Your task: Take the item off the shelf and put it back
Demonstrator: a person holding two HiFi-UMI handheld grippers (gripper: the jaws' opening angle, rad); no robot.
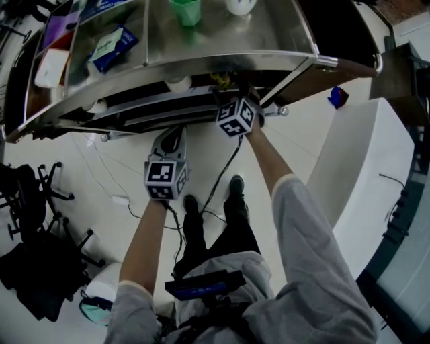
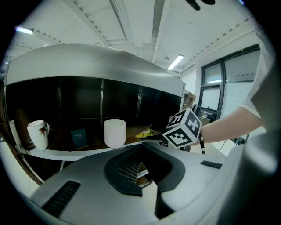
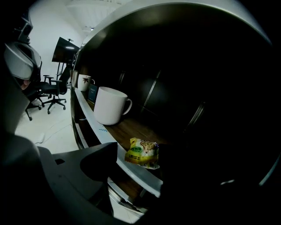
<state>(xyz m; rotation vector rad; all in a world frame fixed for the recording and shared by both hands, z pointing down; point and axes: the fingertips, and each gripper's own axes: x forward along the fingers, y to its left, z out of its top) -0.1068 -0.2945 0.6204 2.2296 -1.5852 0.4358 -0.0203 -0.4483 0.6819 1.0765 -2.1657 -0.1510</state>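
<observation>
The right gripper [image 3: 140, 158] is reached in under the curved stainless steel top [image 1: 222, 40] of the shelf unit. Its jaws stand wide apart, and the small yellow snack packet [image 3: 142, 153] is between them. The packet lies on the brown wooden shelf board [image 3: 127, 127], close to the pale front edge. The left jaw is a little apart from the packet. The right jaw is in deep shadow, so I cannot tell if it touches the packet.

On the same board, to the left of the packet and apart from it, stands a plain white mug with a handle [image 3: 109, 105]. Further along are a small dark blue card [image 3: 92, 93] and a second white mug with a printed figure [image 3: 84, 82]. Nothing stands between the mug and the packet. The steel top hangs low over the board and makes the back of the shelf very dark.

The left gripper [image 2: 149, 173] is held back from the shelf, lower and in front of it. Its jaws are together, with only a thin slit between them, and they hold nothing.

On the steel top are a green cup [image 1: 186, 10] and a blue packet [image 1: 111, 47]. Black office chairs [image 3: 50, 90] stand on the light floor at the left, and thin cables [image 1: 208, 195] lie on the floor near the person's feet.
</observation>
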